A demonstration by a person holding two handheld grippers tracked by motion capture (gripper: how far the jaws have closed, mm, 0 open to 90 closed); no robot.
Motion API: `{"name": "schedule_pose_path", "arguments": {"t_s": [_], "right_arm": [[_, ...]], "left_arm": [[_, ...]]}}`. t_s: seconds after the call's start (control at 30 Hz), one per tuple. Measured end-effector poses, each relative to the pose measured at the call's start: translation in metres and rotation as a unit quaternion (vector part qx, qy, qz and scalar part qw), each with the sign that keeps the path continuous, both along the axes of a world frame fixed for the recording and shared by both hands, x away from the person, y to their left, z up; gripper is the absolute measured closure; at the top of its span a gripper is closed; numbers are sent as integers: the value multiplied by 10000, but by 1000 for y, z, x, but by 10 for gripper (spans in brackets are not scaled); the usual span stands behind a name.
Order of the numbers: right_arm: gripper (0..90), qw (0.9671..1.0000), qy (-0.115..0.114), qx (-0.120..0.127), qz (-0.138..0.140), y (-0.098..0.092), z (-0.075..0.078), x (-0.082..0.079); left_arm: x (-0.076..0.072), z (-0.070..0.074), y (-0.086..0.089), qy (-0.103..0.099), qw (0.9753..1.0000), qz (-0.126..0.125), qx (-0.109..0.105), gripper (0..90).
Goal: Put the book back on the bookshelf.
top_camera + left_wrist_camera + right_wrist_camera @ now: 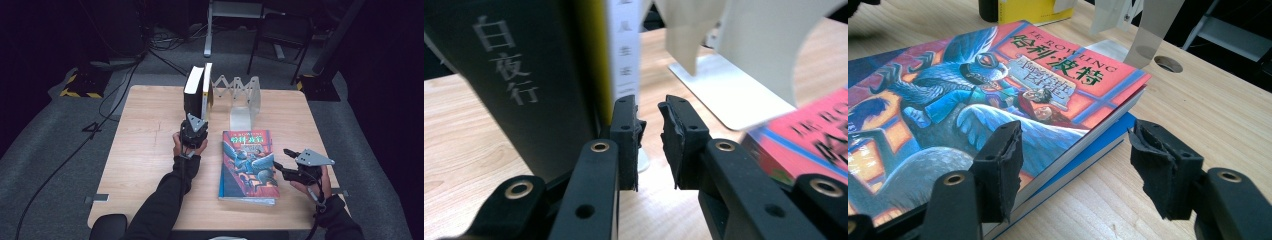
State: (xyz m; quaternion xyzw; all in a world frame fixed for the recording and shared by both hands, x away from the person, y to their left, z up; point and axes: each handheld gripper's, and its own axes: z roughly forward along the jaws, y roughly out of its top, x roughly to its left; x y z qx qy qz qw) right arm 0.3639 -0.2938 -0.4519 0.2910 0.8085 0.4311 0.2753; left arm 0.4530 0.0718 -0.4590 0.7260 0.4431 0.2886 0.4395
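**Two grippers at the books, nothing gripped**

I saw my left gripper [194, 131] just in front of the two books that stood upright at the far side of the wooden table [150, 145]. In the left gripper view [650, 131] its jaws had only a narrow gap between them, and nothing was inside this gap. The left jaw was just beside the lower corner of the white book [625, 47], which leaned on the black book [524, 85]; I could not tell if the jaw touched it. In the high view the black book [193, 92] and the white book [207, 90] stood together, next to the white folding bookend [245, 100].

My right gripper [286, 161] was near the right edge of the colourful book [248, 162], which lay flat on top of a blue book [247, 199] in the middle of the table. In the right gripper view [1075, 165] the jaws were wide apart. One jaw was over the cover of the colourful book [998, 95] close to its corner, the other was over bare wood beside the stack. The blue book [1113, 135] showed under it as a thin edge.
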Motion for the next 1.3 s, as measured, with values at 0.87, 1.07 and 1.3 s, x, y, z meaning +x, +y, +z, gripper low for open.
{"name": "schedule_pose_path", "arguments": {"t_s": [0.87,1.07,1.3], "right_arm": [[329,9954,830,109,475,2,5,-25],[288,9916,1138,143,599,6,3,-30],[252,9857,1554,38,655,9,-3,-29]], "left_arm": [[-81,-11,44,714,9464,-2908,1214,484],[-96,-20,52,1005,9286,-3312,1340,399],[-107,-31,53,1282,9160,-3547,1364,319]]}}
